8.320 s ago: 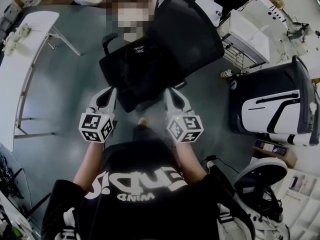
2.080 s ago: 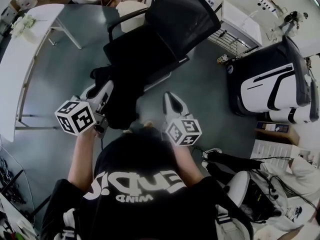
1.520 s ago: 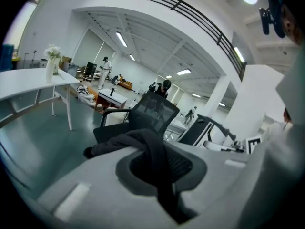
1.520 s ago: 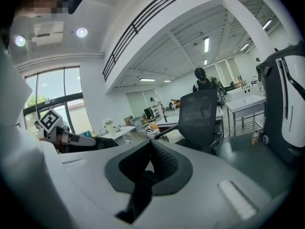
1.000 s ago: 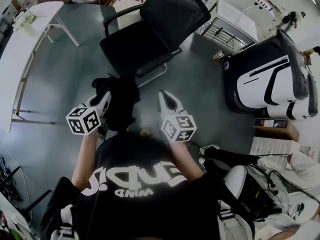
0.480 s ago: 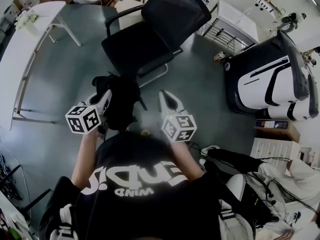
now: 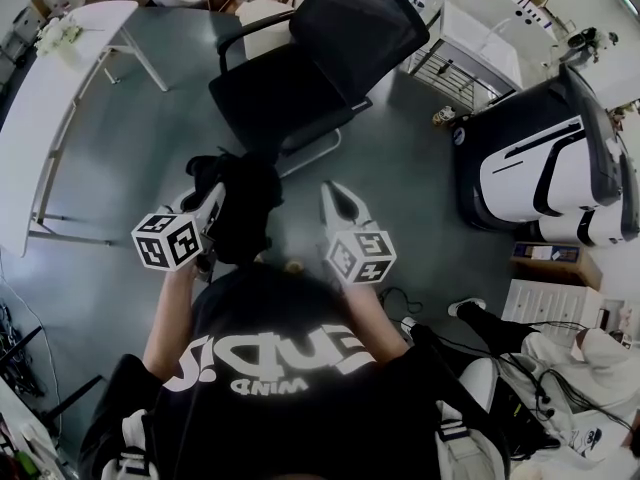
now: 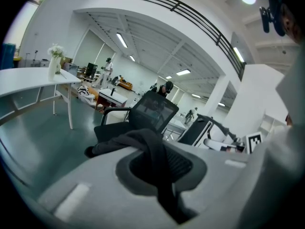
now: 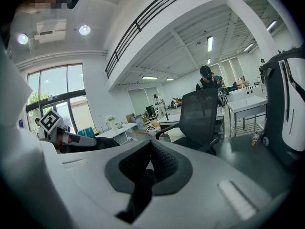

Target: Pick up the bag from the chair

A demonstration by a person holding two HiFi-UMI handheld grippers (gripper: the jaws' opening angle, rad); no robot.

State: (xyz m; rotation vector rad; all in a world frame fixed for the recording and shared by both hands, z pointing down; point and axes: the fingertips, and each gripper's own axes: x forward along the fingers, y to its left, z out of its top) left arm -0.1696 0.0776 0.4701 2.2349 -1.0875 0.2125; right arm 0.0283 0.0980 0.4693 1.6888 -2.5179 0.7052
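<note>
Head view shows the soft black fabric bag (image 7: 243,200) hanging from the left gripper (image 7: 214,202), in front of the person and over the grey floor (image 7: 120,168). It is clear of the black mesh-backed office chair (image 7: 268,96), whose seat lies bare just beyond it. In the left gripper view, the jaws are closed tight on a dark strap or fold of the bag (image 8: 151,152), which runs down through the gap between the pads. The rest of the cloth bunches off to the left. The right gripper (image 7: 336,198) is held beside the bag without touching it. In the right gripper view its ribbed pads meet with nothing between them, and the chair (image 9: 199,116) stands ahead and well apart.

Judged from this, the pick-up itself looks done: the bag is off the seat and carried by one gripper alone. Little appears to be left, at most holding it steady or bringing it closer. The hold is on a thin piece of fabric, so the load could swing or slip if it were jerked.
</note>
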